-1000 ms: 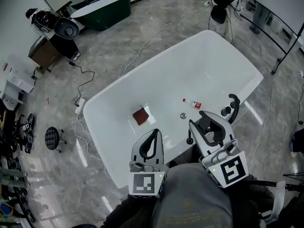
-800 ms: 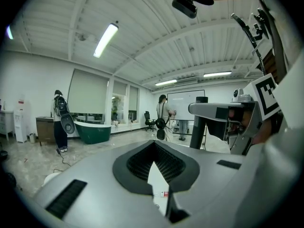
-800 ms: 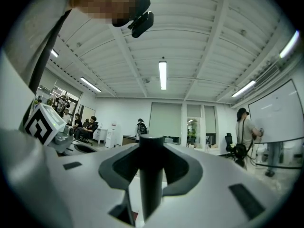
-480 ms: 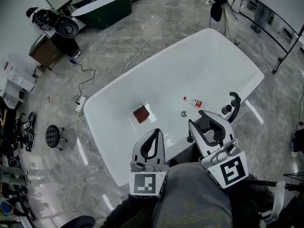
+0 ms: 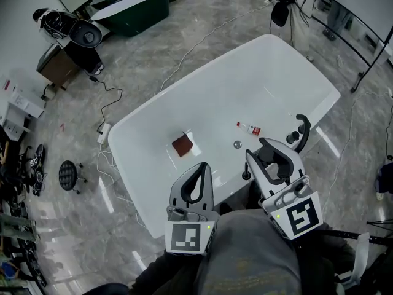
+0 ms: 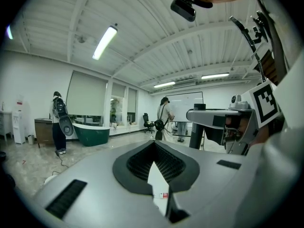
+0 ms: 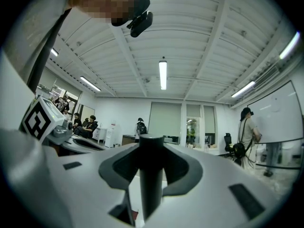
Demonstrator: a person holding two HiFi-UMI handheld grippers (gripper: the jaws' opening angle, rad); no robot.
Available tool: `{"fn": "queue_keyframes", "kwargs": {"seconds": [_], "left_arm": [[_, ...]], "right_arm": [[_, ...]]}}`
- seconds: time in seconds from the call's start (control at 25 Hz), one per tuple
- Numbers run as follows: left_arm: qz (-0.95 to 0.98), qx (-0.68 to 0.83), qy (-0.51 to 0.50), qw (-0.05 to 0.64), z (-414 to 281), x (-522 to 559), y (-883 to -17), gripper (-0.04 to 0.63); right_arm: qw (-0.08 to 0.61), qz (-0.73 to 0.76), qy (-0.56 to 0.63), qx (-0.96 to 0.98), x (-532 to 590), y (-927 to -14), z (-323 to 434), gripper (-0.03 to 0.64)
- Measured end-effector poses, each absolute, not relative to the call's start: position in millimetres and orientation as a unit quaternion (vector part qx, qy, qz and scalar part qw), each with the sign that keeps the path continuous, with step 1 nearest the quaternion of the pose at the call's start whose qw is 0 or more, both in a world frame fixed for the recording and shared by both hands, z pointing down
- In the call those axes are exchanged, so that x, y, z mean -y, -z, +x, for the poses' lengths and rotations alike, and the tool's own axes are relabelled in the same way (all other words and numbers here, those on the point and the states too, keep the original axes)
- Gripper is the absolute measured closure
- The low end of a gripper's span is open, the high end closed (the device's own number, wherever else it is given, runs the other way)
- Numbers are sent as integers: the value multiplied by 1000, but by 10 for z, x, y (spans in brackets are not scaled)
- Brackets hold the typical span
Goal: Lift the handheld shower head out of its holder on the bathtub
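A white bathtub (image 5: 147, 165) lies in front of me. Black fittings stand on its near right rim: a curved piece (image 5: 301, 128), a knob (image 5: 293, 142) and a short post (image 5: 247, 176). My right gripper (image 5: 274, 144) hovers level over that rim, jaws wide. In the right gripper view a black upright cylinder (image 7: 151, 175), which looks like the shower head handle, stands in the gap of the right gripper (image 7: 151, 148); no pad visibly presses on it. My left gripper (image 5: 199, 167) hangs over the near rim with its tips together and nothing held; in its own view the left gripper (image 6: 154, 159) shows only a thin slit.
Inside the tub lie a brown square (image 5: 182, 145), a small bottle (image 5: 249, 128) and the drain (image 5: 237, 144). Cables (image 5: 107, 134) trail over the marble floor at the left. A dark green tub (image 5: 129, 11) and people stand farther off.
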State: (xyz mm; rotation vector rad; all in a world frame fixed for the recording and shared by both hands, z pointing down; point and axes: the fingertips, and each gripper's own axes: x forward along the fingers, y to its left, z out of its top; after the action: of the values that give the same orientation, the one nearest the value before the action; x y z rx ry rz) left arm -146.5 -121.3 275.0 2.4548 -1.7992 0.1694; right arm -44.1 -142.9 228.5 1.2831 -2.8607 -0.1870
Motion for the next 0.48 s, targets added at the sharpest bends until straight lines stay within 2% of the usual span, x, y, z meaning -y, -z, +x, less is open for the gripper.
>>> {"fn": "queue_keyframes", "kwargs": {"seconds": [0.48], "left_arm": [[822, 563, -64, 54, -1201, 906, -2768, 594]], "right_arm": [[-24, 424, 76, 902, 1120, -2101, -297, 483]]}}
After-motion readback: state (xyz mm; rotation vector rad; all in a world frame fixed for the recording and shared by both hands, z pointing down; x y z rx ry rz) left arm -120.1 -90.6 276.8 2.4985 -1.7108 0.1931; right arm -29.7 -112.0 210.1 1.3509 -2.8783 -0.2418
